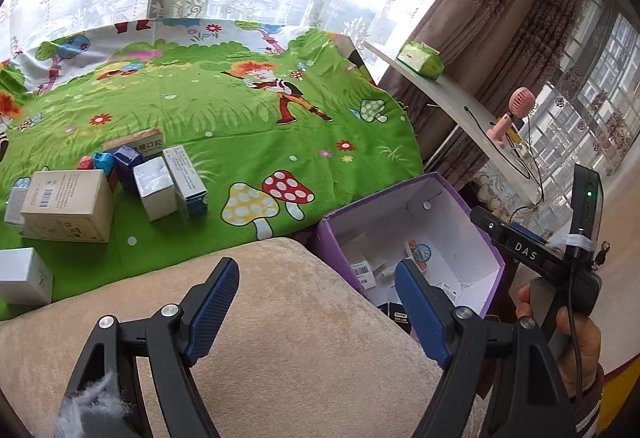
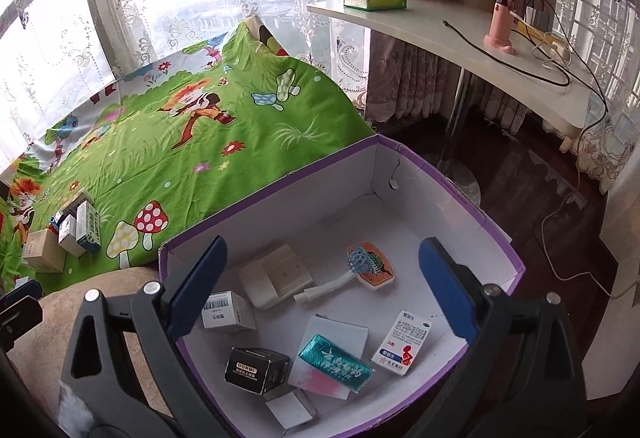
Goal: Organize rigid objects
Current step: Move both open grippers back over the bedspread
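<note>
Green cartoon-printed cloth (image 1: 240, 109) is covering the big surface by the window, and a cluster of small cartons (image 1: 104, 185) is standing near its left edge, waiting to be sorted. Beige upholstery (image 1: 288, 338) is filling the foreground below the cloth. Just beside its right edge, the purple-rimmed cardboard box (image 2: 472, 213) is sitting open and already holding several items: a black DORMI carton (image 2: 256, 370), a teal foil pack (image 2: 336, 364), a white-and-red medicine box (image 2: 404, 342) and a white barcode carton (image 2: 226, 310).

The right gripper (image 2: 320, 286) is hovering over the box with jaws spread wide and nothing between them; the left gripper (image 1: 316, 314) is hanging over the upholstery, likewise open and empty.

A drop-off is seemingly finishing. Next, a gripper is probably needing to reach across to the cartons, straddle one squarely, and close on it.
</note>
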Demonstrator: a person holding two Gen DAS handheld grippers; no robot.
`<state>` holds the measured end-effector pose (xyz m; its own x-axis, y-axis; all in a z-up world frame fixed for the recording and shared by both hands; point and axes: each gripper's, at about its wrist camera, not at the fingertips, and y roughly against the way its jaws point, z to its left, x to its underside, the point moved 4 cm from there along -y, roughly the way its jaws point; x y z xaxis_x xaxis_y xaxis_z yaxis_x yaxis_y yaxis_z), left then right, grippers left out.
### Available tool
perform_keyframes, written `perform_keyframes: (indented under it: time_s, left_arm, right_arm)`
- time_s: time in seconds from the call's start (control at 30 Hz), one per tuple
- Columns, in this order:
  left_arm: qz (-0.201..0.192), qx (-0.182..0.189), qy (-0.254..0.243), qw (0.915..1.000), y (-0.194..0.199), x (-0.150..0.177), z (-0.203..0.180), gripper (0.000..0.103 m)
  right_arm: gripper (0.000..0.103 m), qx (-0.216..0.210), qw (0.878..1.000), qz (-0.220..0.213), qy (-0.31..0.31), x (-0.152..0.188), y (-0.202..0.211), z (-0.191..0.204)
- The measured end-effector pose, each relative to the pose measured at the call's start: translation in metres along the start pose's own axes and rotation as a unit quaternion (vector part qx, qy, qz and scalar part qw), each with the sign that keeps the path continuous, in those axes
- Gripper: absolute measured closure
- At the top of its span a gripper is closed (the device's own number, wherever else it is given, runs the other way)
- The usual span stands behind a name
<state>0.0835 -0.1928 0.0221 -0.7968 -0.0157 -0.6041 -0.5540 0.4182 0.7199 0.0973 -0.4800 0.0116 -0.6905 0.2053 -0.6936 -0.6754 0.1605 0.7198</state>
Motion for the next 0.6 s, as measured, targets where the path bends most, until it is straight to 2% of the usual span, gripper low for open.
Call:
perform_keyframes:
  time_s: [0.13,0.23,0.43,0.6]
  left_arm:
    - [-0.012,-0.020,0.023,0.9995,0.013,0.001,0.027,0.022]
    - [-0.019,-0.032,0.048,0.9982,0.025,0.003,0.050,0.022]
    - [-0.041,-0.080,0.083,0.9924,0.051,0.012,0.096,0.022]
    - [-0.050,-0.102,0.116,0.9866,0.072,0.024,0.133,0.022]
  right_arm:
    - [0.004,-0.001,0.999,-0.024,0.042,-0.002,0.008,0.019]
    - [0.004,-0.004,0.997,-0.018,0.071,-0.001,0.009,0.033]
    - [0.004,-0.087,0.994,0.005,0.070,0.008,0.011,0.057]
    - [0.004,-0.100,0.990,0.012,0.094,0.016,0.012,0.080]
